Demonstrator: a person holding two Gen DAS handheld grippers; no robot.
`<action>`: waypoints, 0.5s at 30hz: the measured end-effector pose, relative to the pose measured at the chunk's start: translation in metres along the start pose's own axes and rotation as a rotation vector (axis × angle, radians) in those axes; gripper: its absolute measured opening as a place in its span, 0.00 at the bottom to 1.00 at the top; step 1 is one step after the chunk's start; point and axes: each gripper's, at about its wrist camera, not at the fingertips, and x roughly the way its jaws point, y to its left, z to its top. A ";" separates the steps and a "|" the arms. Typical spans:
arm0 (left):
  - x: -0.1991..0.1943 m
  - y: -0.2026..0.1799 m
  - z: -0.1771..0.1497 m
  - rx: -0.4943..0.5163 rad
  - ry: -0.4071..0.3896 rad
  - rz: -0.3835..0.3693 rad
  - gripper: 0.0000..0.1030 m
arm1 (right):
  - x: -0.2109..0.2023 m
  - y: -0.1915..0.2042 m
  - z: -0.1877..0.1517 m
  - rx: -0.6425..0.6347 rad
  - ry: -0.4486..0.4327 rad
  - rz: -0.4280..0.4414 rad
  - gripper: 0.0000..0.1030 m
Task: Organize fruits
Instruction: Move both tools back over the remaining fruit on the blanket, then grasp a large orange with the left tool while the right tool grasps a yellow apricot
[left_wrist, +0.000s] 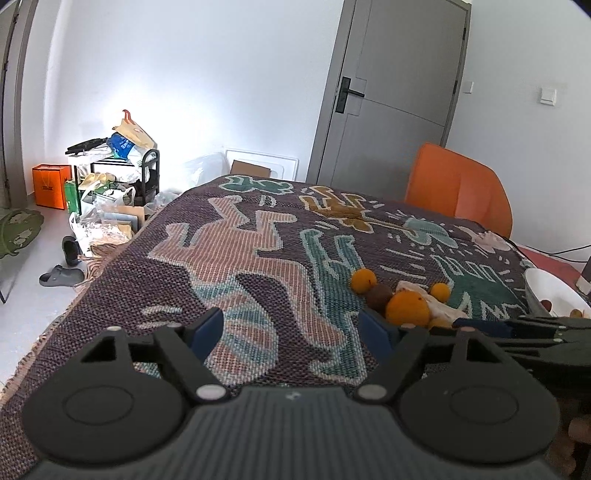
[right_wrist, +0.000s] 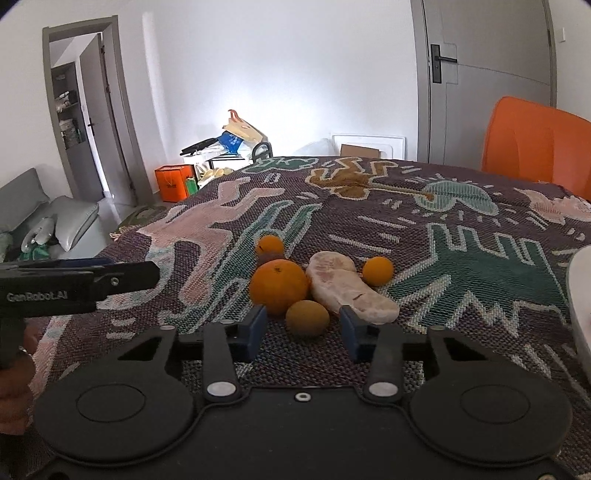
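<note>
The right gripper (right_wrist: 303, 332), jaws part-open astride the small dull-yellow round fruit (right_wrist: 307, 317) on the patterned woven tabletop (right_wrist: 406, 236), looks about to pinch it; the next move is squeezing gently, then lifting.

My right gripper (right_wrist: 302, 334): matt black plastic with blue pads and bright metal pivot pins; tablecloth (right_wrist: 406, 229): coarse woven cloth, rough and matt; large orange (right_wrist: 279, 290): dimpled, faintly shiny rind; peeled pomelo segment (right_wrist: 347, 290): pale, dry-looking membrane; bowl (left_wrist: 554, 295), far right: smooth glossy white; chair (right_wrist: 535, 144): smooth orange plastic.
</note>
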 end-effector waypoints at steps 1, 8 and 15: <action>0.001 -0.001 0.000 0.001 0.001 -0.001 0.77 | 0.002 -0.001 0.000 0.006 0.004 0.001 0.28; 0.006 -0.011 0.000 0.017 0.005 -0.022 0.77 | -0.005 -0.006 -0.002 0.013 0.000 0.003 0.24; 0.013 -0.026 0.000 0.030 0.011 -0.058 0.74 | -0.018 -0.016 -0.003 0.029 -0.017 -0.016 0.24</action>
